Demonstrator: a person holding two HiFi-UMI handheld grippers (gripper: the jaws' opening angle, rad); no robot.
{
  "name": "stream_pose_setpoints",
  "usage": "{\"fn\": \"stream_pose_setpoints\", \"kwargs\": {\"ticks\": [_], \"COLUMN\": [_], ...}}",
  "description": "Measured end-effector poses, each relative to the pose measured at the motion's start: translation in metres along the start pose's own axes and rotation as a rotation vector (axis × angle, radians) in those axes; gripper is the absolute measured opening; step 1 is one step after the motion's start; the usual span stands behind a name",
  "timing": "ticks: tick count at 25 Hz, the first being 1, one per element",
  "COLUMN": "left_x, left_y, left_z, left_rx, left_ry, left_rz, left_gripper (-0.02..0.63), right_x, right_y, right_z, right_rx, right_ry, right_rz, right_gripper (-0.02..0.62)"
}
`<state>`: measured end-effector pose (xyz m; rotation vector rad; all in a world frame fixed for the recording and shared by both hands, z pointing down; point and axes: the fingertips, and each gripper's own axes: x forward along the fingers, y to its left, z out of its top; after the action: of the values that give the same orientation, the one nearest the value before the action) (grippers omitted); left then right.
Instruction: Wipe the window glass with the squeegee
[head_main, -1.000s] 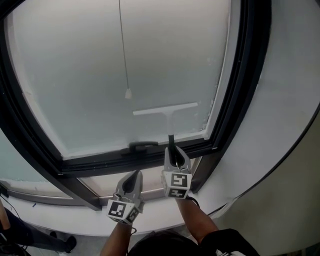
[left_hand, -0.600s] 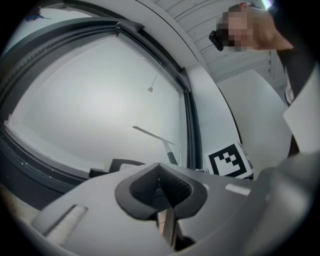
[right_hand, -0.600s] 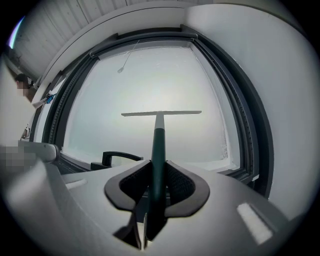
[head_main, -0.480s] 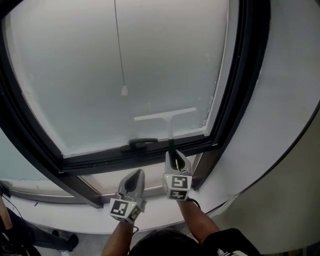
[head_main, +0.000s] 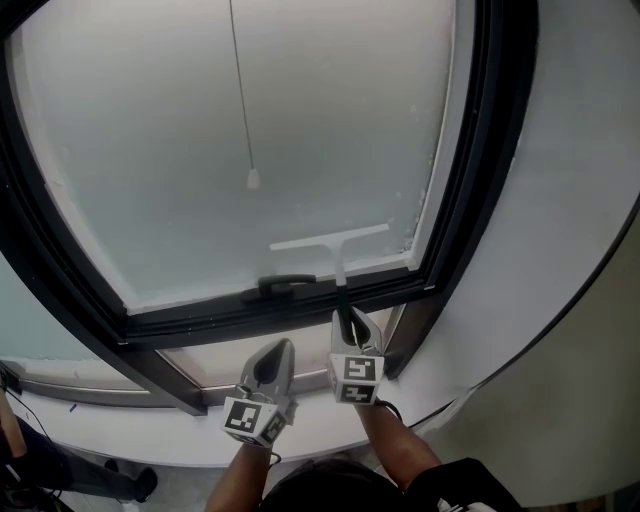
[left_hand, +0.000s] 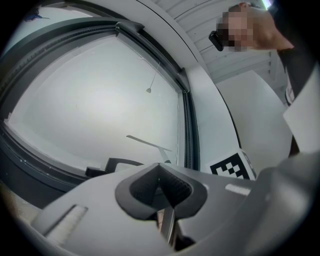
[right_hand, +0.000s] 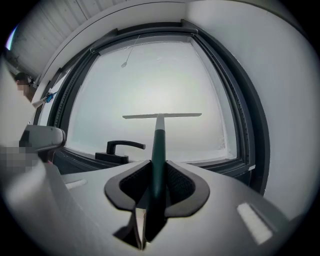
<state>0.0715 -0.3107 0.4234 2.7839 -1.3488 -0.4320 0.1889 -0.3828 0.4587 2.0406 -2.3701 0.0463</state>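
Note:
The squeegee (head_main: 333, 244) has a white blade and a dark handle. Its blade lies flat against the frosted window glass (head_main: 200, 120) low on the pane, near the bottom right corner. My right gripper (head_main: 347, 322) is shut on the dark handle, just below the bottom frame; in the right gripper view the handle (right_hand: 158, 150) runs up between the jaws to the blade (right_hand: 162, 115). My left gripper (head_main: 272, 362) hovers to the left of it, below the window, jaws closed together and holding nothing (left_hand: 162, 186).
A black window frame (head_main: 470, 200) surrounds the pane, with a black window handle (head_main: 285, 287) on its bottom rail left of the squeegee. A blind cord with a small weight (head_main: 253, 179) hangs over the glass. White wall (head_main: 570, 200) lies to the right.
The squeegee blade has slid down the glass toward the bottom frame, with the right gripper drawing back slightly. The left gripper has shifted a little to the right.

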Motion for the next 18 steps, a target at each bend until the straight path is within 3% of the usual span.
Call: {"fn": "stream_pose_setpoints", "kwargs": {"ticks": [18], "left_x": [-0.011], "left_y": [-0.005], "left_z": [-0.009], "left_rx": [0.001], "left_ry": [0.030], "left_rz": [-0.009], "left_gripper": [-0.002], "right_x": [-0.011], "right_y": [0.010], "right_z": [-0.026], "right_rx": [0.071], "right_ry": [0.069], "right_rz": [0.009], "right_gripper": [0.097]}}
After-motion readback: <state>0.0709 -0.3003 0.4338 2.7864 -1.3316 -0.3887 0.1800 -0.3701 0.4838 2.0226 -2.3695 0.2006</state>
